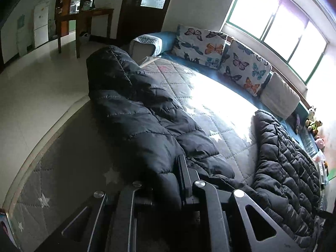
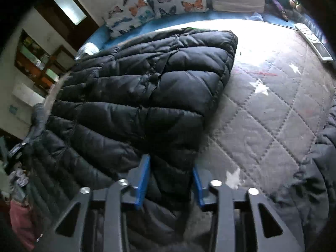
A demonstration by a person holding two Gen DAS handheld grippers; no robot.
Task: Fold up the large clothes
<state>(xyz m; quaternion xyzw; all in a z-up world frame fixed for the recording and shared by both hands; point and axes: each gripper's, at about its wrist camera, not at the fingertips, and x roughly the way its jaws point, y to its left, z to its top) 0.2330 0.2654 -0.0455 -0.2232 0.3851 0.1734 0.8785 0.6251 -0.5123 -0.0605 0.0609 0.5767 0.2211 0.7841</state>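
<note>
Black quilted puffer jacket lies spread on the bed, on a grey diamond-stitched mattress pad with white stars. In the right wrist view one folded slab of it fills the left half of the pad, its stitched corner reaching toward the pillows. In the left wrist view two dark padded masses show: a long one along the pad's near-left edge and a second at the right. Whether they are one garment or two I cannot tell.

Left tongs are closed on a fold of the black fabric, which bunches between the dark fingers. Right tongs, with two blue pads, stand on either side of a ridge of the jacket. The picture shows the pads set apart with the fabric between them, and I cannot tell whether they press on it.

Against the blue backrest lean two butterfly-print pillows and one plain beige cushion. One white remote control lies at the pad's far-right edge. A few small plush toys sit under the green-framed window.
</note>
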